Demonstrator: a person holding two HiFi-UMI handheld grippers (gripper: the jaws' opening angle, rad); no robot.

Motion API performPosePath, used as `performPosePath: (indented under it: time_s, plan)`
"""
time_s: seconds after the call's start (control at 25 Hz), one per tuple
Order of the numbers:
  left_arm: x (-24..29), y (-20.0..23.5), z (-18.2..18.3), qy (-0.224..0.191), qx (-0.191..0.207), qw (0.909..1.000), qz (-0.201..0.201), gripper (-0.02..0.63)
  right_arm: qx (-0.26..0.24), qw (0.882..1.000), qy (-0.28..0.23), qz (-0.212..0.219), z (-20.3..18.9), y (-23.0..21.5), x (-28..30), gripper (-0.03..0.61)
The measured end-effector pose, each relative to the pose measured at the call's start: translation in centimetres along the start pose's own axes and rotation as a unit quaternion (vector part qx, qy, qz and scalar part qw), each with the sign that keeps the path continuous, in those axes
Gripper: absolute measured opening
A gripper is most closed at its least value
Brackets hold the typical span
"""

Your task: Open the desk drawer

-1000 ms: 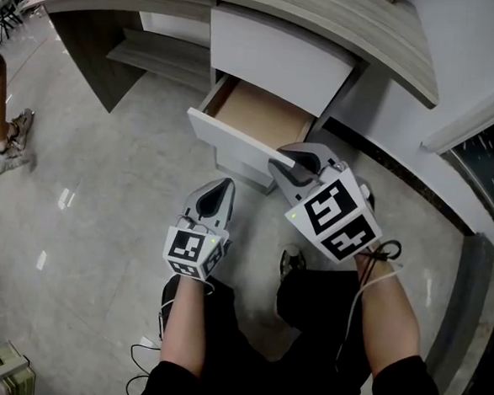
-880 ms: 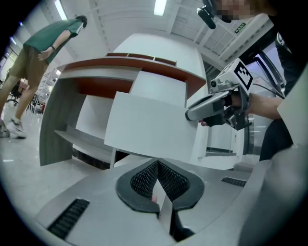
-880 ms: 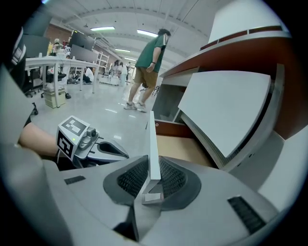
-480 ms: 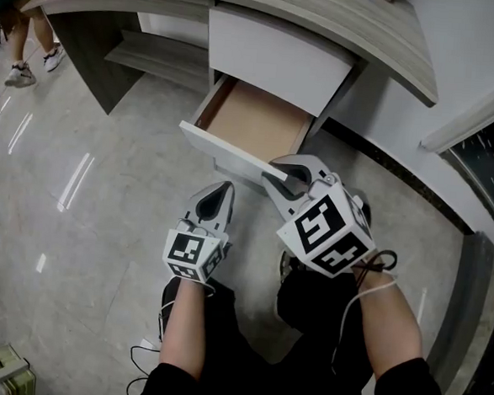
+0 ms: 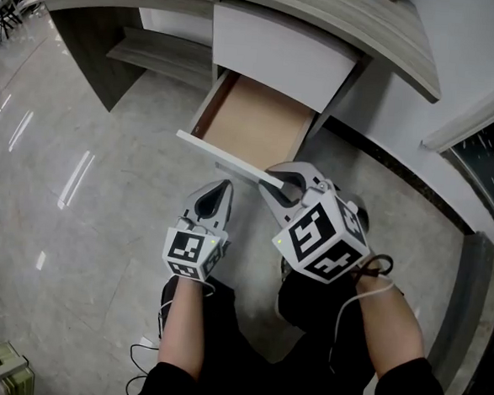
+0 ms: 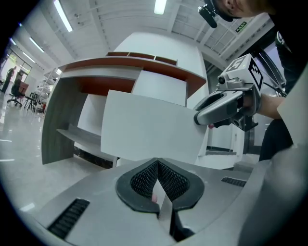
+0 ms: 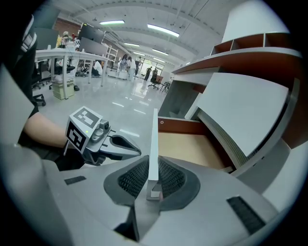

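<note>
The fingers (image 7: 131,178) of the right gripper (image 5: 283,181) have just been closing and pinch the top edge of the drawer front (image 5: 225,155), the thin white panel held between their pads. The drawer (image 5: 252,121) sits under the counter (image 5: 244,2), pulled well out, its bare wooden bottom showing. The left gripper (image 5: 220,191) hangs near the drawer front, fingers pressed together on nothing.
</note>
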State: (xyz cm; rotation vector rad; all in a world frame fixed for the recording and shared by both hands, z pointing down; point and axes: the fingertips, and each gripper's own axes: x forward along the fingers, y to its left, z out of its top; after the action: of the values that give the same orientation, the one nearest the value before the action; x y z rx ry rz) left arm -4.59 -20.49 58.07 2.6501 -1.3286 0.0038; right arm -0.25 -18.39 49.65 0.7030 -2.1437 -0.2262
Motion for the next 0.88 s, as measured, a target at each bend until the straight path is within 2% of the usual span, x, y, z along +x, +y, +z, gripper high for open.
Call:
performPosePath:
  time_s: [0.88]
  plan:
    - [-1.3, 1.1, 0.0, 0.005, 0.004, 0.9999, 0.011, 0.004, -0.034, 0.999, 0.033, 0.017, -0.4, 2.6, 1.2, 0.054]
